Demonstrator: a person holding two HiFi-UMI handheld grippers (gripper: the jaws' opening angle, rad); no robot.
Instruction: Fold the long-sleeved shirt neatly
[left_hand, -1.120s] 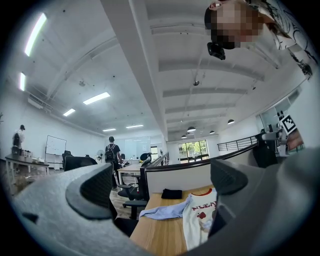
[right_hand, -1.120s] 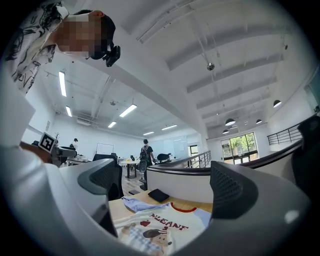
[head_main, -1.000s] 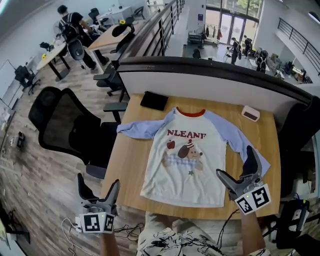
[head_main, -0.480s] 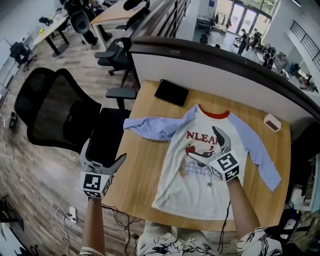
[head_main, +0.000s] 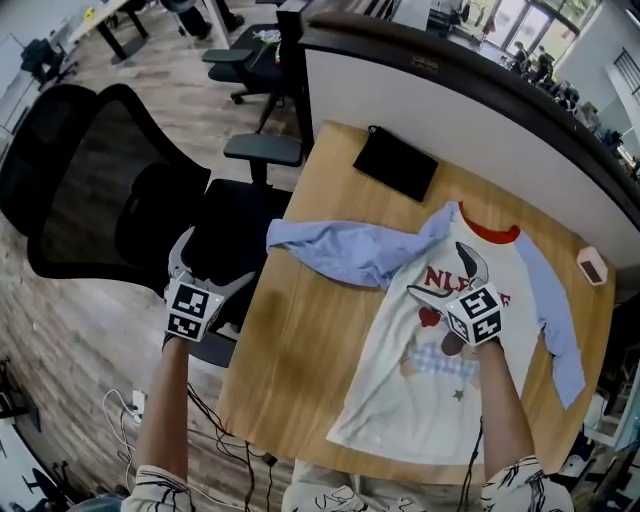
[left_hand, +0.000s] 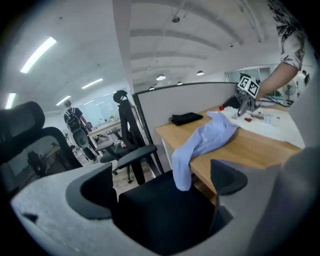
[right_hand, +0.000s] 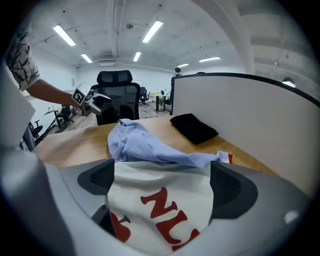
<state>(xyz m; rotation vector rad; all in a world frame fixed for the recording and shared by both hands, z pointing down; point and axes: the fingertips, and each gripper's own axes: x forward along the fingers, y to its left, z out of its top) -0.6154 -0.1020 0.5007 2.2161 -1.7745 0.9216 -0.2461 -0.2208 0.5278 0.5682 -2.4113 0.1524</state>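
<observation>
Left tool (head_main: 212, 262), released, hovers over a chair (head_main: 90, 200) beside the desk (head_main: 300, 340). Right tool (head_main: 440, 272), released and empty, hides part of the shirt (head_main: 420, 380) print.

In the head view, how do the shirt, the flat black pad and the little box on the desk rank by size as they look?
1. The long-sleeved shirt, by far the largest.
2. The black pad, much smaller.
3. The small box, the smallest. It and the pad lie farther from the camera than the shirt, but the gaps are too wide to change the order.

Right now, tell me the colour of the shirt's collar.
The collar is red; the head view shows it best.
</observation>
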